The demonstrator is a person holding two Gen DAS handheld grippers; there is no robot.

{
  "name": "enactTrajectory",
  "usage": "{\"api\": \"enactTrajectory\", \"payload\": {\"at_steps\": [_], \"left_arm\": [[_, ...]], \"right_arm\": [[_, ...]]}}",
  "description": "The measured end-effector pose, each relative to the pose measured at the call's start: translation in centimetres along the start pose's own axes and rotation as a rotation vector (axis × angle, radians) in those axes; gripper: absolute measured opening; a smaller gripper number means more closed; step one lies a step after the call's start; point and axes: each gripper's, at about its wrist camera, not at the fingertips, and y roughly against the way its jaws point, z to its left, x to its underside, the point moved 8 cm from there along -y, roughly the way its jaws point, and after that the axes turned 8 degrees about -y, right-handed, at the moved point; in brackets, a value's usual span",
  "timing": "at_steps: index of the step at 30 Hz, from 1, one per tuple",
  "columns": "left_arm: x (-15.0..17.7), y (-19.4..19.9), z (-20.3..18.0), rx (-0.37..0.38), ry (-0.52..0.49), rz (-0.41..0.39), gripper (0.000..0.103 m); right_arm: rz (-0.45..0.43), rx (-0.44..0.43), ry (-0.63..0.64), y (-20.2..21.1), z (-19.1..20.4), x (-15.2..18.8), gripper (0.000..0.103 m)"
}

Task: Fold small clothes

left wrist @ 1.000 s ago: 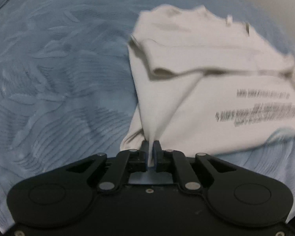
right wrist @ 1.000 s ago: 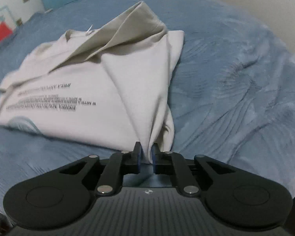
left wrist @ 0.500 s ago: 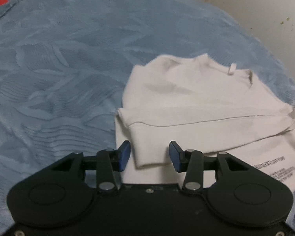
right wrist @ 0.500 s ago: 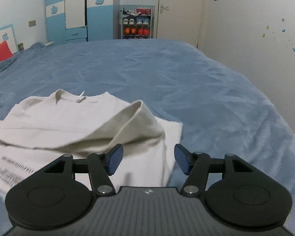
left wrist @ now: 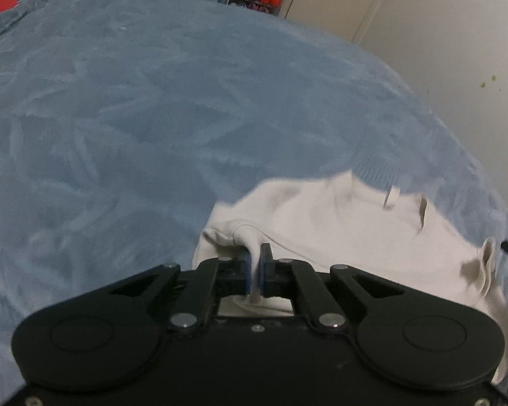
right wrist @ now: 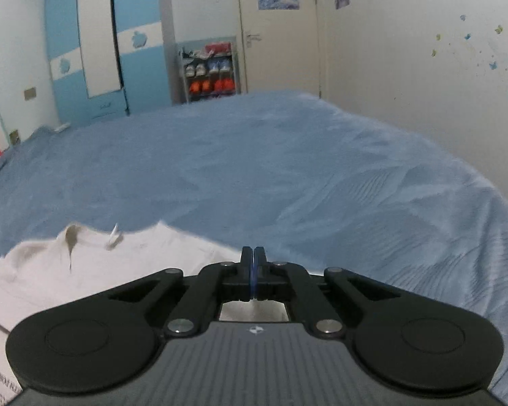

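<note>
Cream shirt lying on the blue bed, partly folded, neck tag toward the far side. Left hand-held gripper clamped on a bunched fold of the shirt's near left edge, cloth pinched between the blue pads. Right hand-held gripper closed tight, pads touching; whether any cloth sits between them cannot be told, since the shirt's right edge runs under the housing. Risks from here: lifting with only one side truly held, dragging the shirt askew; thick bunched grip slipping mid-fold; soft bedding letting lower layers shift and spoil the crease.
</note>
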Motion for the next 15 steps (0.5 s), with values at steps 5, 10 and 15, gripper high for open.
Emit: {"api": "enactTrajectory", "payload": {"at_steps": [5, 10, 15], "left_arm": [[0.5, -0.6, -0.8, -0.041, -0.053, 0.042, 0.003], [2.1, 0.1, 0.1, -0.040, -0.013, 0.064, 0.003], [2.2, 0.5, 0.3, -0.047, 0.030, 0.050, 0.003]], "right_arm": [[0.079, -0.103, 0.029, -0.6, -0.6, 0.3, 0.070], [0.180, -0.114, 0.158, -2.5, 0.3, 2.2, 0.066], [0.131, -0.072, 0.160, -2.9, 1.0, 2.2, 0.009]]}}
